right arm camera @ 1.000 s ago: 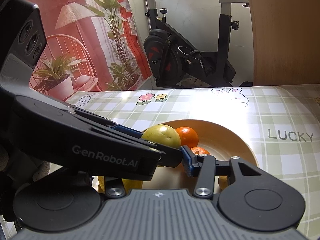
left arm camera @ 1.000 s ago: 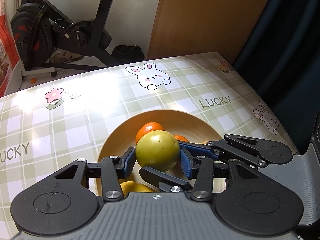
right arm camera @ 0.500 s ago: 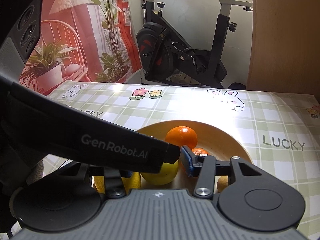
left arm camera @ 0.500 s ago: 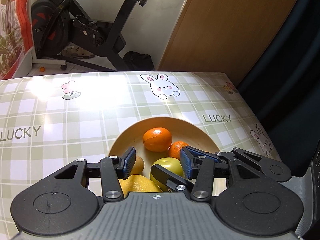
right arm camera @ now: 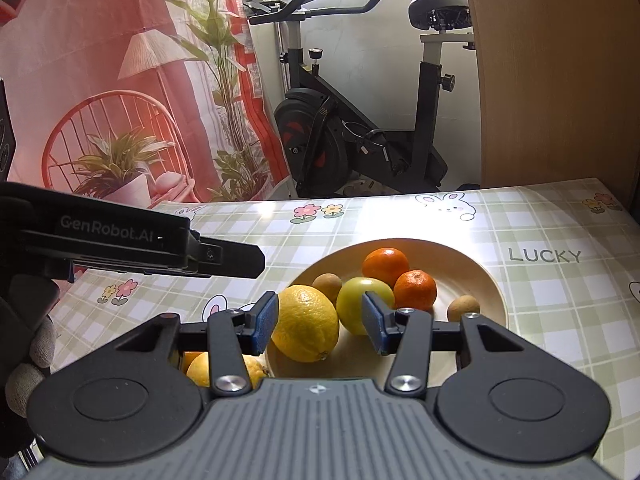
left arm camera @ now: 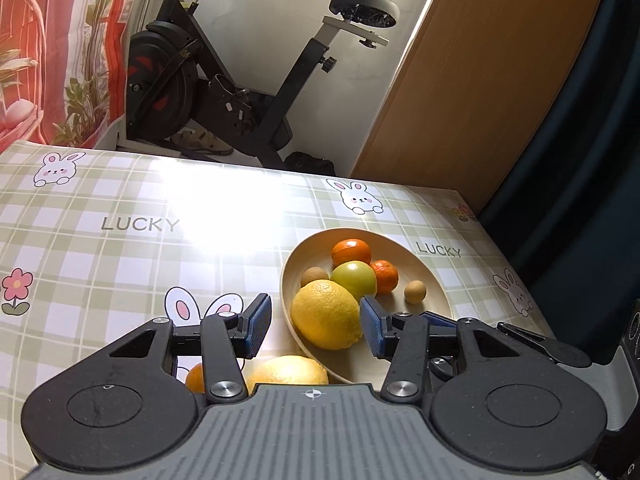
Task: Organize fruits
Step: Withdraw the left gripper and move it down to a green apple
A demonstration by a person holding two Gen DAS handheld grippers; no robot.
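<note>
A beige bowl [left arm camera: 430, 272] [right arm camera: 480, 276] holds a large lemon [left arm camera: 325, 314] [right arm camera: 305, 322], a green apple [left arm camera: 354, 279] [right arm camera: 362, 302], two oranges [left arm camera: 351, 251] [right arm camera: 386, 266] and two small brown fruits [left arm camera: 414, 291] [right arm camera: 463, 307]. My left gripper [left arm camera: 314, 326] is open and empty, raised above the bowl's near left rim. My right gripper [right arm camera: 319, 326] is open and empty, above the bowl's near edge. A second lemon [left arm camera: 286, 370] [right arm camera: 224, 372] and an orange [left arm camera: 195, 376] lie on the table beside the bowl, partly hidden.
The table has a green checked cloth [left arm camera: 120, 248] with rabbits and "LUCKY" print. The left gripper's body [right arm camera: 132, 246] crosses the left of the right wrist view. An exercise bike [right arm camera: 352, 136] and a wooden panel [left arm camera: 480, 80] stand beyond the table's far edge.
My left gripper let go of the green apple into the bowl, opened, then rose and pulled back to the left. My right gripper also drew back; the left gripper now blocks less of its view.
</note>
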